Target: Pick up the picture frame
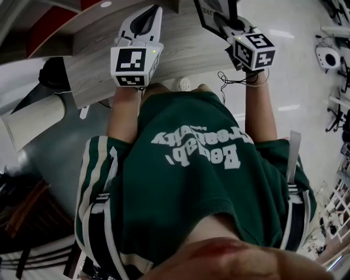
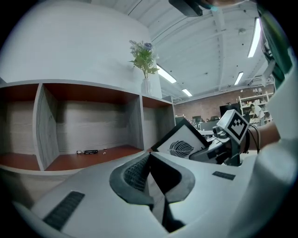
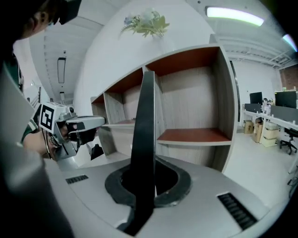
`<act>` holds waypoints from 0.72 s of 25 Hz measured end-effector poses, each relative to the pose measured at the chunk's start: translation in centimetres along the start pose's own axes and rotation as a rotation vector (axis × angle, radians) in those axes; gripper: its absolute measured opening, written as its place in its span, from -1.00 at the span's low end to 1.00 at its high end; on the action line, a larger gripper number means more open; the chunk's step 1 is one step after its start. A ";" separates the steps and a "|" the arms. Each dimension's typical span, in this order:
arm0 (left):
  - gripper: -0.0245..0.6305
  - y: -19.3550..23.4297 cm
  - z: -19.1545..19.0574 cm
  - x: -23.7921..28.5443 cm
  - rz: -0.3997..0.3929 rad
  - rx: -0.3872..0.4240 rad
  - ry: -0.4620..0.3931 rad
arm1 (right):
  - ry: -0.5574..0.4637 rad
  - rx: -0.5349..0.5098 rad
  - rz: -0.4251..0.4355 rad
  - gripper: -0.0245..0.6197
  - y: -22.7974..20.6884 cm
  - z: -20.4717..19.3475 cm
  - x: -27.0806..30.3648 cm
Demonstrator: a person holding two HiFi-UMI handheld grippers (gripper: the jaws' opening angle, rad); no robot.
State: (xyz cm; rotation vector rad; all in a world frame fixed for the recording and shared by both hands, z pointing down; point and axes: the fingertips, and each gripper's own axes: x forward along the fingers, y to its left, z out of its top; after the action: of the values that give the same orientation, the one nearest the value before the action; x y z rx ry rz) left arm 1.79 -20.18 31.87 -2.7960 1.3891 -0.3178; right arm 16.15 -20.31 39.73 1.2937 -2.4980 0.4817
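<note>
The picture frame (image 2: pixel 181 144) is black with a white leaf print. It hangs in the air, tilted, in front of the shelf unit. My right gripper (image 1: pixel 224 22) is shut on its edge; in the right gripper view the frame (image 3: pixel 144 139) rises edge-on as a dark bar between the jaws. In the head view only the frame's lower part (image 1: pixel 216 13) shows at the top edge. My left gripper (image 1: pixel 152 13) stands to the left of it, apart from the frame, jaws together with nothing between them. The left gripper view shows the right gripper (image 2: pixel 219 148) gripping the frame from the right.
A wooden shelf unit (image 2: pixel 139 100) with several open compartments stands ahead, a vase of flowers (image 2: pixel 145 65) on top. A small dark item (image 2: pixel 87 151) lies on a shelf. The wooden tabletop (image 1: pixel 180 54) lies under both grippers. A pale roll (image 1: pixel 33 120) is at the left.
</note>
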 end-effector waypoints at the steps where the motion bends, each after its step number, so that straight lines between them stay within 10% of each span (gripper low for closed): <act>1: -0.87 0.2 0.0 -0.1 0.004 -0.001 -0.004 | -0.027 -0.002 -0.004 -0.80 0.1 0.6 -0.2; 18: -0.87 0.9 4.9 -3.0 0.044 -0.073 -0.148 | -0.351 -0.049 0.018 -0.80 3.8 7.8 -3.8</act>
State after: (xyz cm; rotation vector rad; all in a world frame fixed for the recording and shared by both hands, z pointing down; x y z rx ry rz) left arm 0.21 -18.78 26.40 -2.7747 1.4554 -0.0592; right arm 14.38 -18.71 30.51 1.4445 -2.7844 0.2087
